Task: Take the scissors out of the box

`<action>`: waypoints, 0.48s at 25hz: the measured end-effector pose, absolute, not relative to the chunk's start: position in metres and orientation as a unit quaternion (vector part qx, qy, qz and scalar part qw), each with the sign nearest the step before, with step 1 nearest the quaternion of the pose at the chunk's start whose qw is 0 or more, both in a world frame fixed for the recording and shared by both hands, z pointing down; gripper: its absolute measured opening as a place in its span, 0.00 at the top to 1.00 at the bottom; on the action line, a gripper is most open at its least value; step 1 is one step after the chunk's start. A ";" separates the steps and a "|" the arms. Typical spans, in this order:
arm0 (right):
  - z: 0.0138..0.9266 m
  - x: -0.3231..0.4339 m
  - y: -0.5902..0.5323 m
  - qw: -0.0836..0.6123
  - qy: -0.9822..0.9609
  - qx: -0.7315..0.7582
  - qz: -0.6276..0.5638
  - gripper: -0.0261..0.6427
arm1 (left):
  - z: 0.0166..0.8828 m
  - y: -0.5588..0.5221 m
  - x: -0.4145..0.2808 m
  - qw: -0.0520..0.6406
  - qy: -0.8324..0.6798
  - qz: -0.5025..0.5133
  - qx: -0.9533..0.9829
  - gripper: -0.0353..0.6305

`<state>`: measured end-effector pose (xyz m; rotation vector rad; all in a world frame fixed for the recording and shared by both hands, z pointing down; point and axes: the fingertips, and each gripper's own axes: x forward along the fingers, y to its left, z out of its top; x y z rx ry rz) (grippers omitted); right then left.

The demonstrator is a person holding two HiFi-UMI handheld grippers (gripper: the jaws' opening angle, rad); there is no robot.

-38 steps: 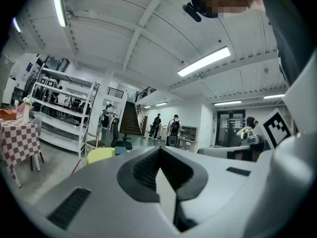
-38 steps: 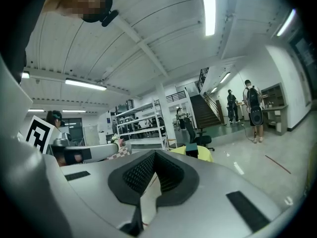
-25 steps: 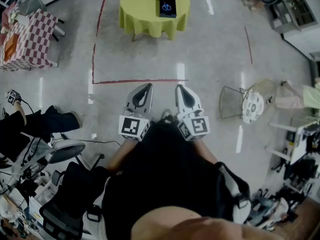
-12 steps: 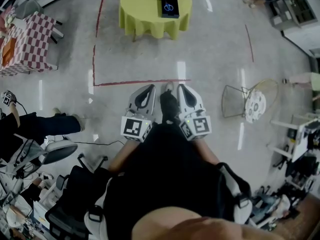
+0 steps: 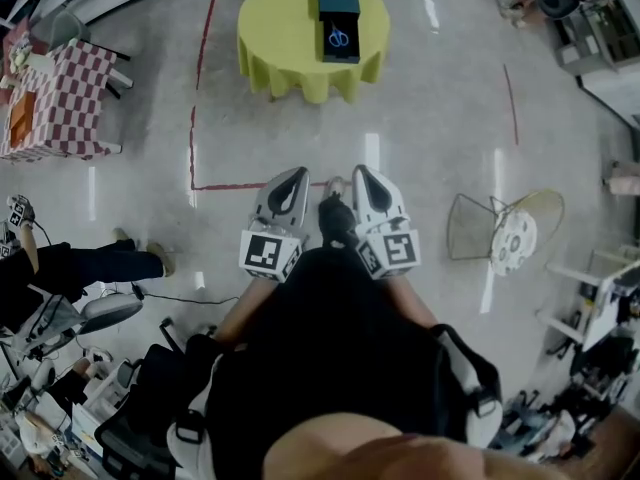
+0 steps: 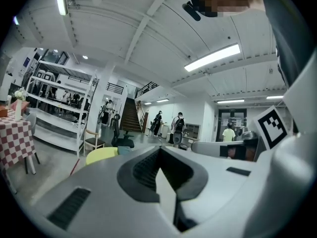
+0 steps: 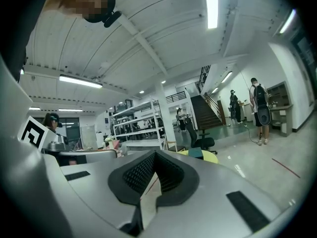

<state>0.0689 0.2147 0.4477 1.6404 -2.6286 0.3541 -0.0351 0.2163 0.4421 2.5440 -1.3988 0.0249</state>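
The blue-handled scissors (image 5: 338,37) lie in the open dark box (image 5: 338,13) on the round yellow table (image 5: 285,38), far ahead across the floor. My left gripper (image 5: 297,173) and right gripper (image 5: 358,172) are held side by side at waist height, well short of the table, both shut with nothing in them. The left gripper view shows the left gripper (image 6: 159,150) with its pads together, the yellow table (image 6: 101,155) small beyond it. In the right gripper view the right gripper (image 7: 154,153) is shut too, and the teal box (image 7: 194,153) shows past it.
Red tape lines (image 5: 192,138) mark the grey floor before the table. A checked-cloth table (image 5: 55,88) stands at the left, a wire chair (image 5: 475,223) at the right. A person's legs (image 5: 85,266) and office chairs crowd the lower left; shelving lines the right edge.
The yellow table and the red floor line have slid down the head view, closer to me. Both grippers stay side by side and shut. The legs at the left have shifted.
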 end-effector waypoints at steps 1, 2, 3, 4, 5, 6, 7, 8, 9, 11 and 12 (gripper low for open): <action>0.447 0.074 0.200 0.009 -0.843 0.525 0.114 0.96 | 0.441 0.201 -0.030 0.117 -0.479 0.010 0.870 0.95; 0.447 0.079 0.185 0.008 -0.844 0.524 0.114 0.97 | 0.439 0.185 -0.024 0.116 -0.479 0.010 0.870 0.95; 0.446 0.084 0.169 0.006 -0.844 0.523 0.115 0.96 | 0.436 0.169 -0.018 0.115 -0.480 0.010 0.870 0.95; 0.445 0.090 0.154 0.006 -0.845 0.521 0.115 0.96 | 0.434 0.155 -0.012 0.114 -0.482 0.009 0.869 0.95; 0.444 0.096 0.140 0.006 -0.847 0.519 0.115 0.96 | 0.431 0.140 -0.006 0.114 -0.483 0.010 0.868 0.95; 0.443 0.101 0.126 0.007 -0.849 0.516 0.114 0.96 | 0.429 0.127 0.000 0.114 -0.484 0.011 0.867 0.95; 0.442 0.106 0.113 0.010 -0.851 0.513 0.113 0.96 | 0.428 0.115 0.006 0.115 -0.486 0.013 0.866 0.95; 0.441 0.111 0.100 0.013 -0.853 0.509 0.111 0.96 | 0.427 0.104 0.011 0.115 -0.487 0.014 0.866 0.95; 0.440 0.116 0.089 0.016 -0.856 0.505 0.111 0.96 | 0.426 0.094 0.016 0.114 -0.489 0.015 0.865 0.95; 0.439 0.124 0.069 0.019 -0.860 0.499 0.111 0.96 | 0.426 0.079 0.024 0.109 -0.492 0.022 0.864 0.95; 0.439 0.128 0.060 0.021 -0.861 0.496 0.111 0.96 | 0.426 0.071 0.028 0.108 -0.495 0.024 0.862 0.95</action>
